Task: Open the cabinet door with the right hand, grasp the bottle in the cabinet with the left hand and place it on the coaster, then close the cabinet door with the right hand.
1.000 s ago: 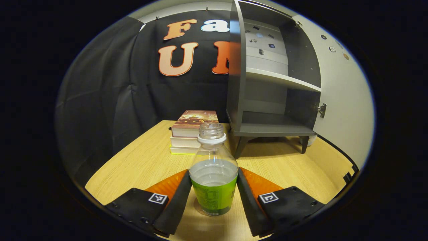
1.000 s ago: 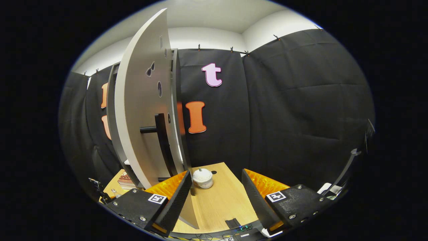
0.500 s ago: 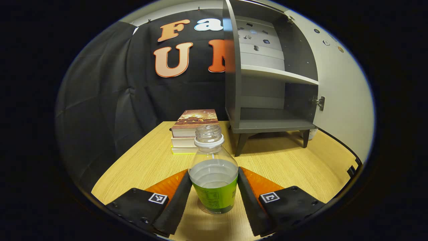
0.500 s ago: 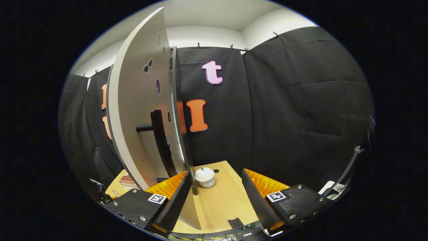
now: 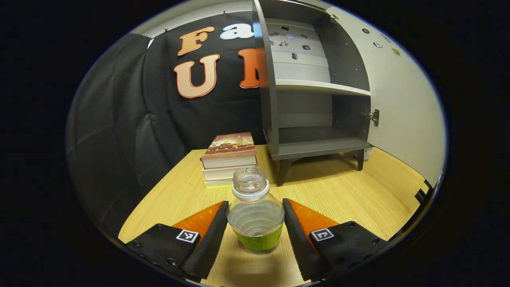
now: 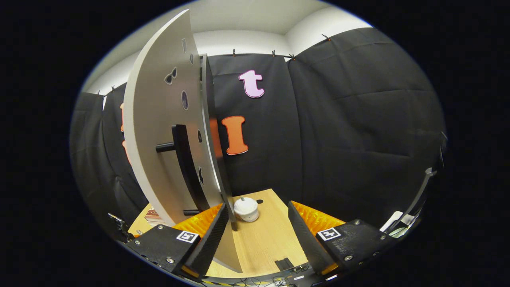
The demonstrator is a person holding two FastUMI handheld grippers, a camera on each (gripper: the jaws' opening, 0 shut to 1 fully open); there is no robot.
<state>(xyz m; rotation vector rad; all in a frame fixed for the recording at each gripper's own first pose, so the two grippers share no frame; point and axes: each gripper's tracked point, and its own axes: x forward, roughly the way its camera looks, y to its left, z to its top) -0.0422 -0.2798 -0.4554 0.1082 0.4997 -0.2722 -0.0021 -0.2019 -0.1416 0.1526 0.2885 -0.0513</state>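
Bottle stood upright on the table between the fingers of my left gripper; they flanked it closely, but I could not tell whether both pressed on it. Beyond it lay a stack of books, and the cabinet stood with its door swung wide. My right gripper hung open and empty beside the door's lower edge, its handle above, and a small white jar sat farther back.

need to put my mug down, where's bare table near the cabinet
Bare table lies in front of the cabinet, right of the bottle. The strip left of the books is free too. It is crowded around the bottle, between the left claw fingers.
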